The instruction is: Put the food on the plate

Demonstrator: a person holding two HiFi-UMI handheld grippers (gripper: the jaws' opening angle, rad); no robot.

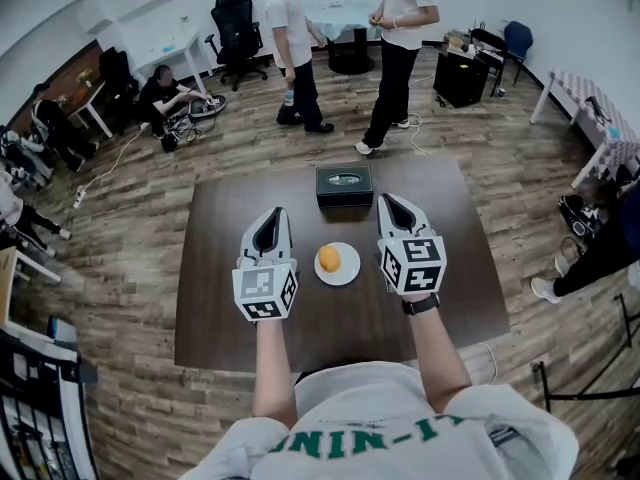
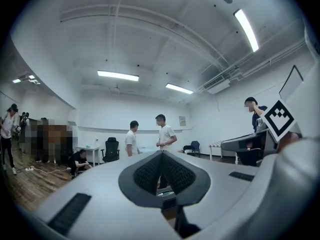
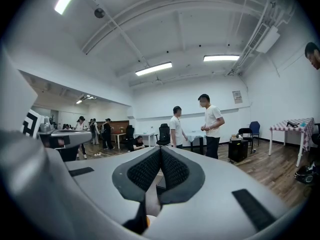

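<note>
On the dark table (image 1: 210, 268), head view: left tongs (image 1: 272, 214) and right tongs (image 1: 389, 202) side by side, well apart, tips pointing away from the wearer. Between the two, level with their bodies rather than their tips: white plate (image 1: 349, 271) carrying the round orange-yellow food (image 1: 329, 259), touching neither tongs. Just beyond the tips, roughly midway between them: black box (image 1: 344, 185). Farther out past the tips, on the wood floor: two standing people (image 1: 295, 48).

Along the left tongs, left gripper view: dark ribbed pads (image 2: 147, 171) pressed together at the tip, nothing gripped between them. Under the meeting point, through the narrow slot: a glimpse of the black box. Off to the right side: the right tongs' grey body and square marker.

Along the right tongs, right gripper view: ribbed pads likewise brought fully together, empty. In the slot beneath them: the black box again, and lower still, toward the left jaw, a sliver of white plate with a dab of the orange food. Straight ahead past the tips: the same two standing people.
</note>
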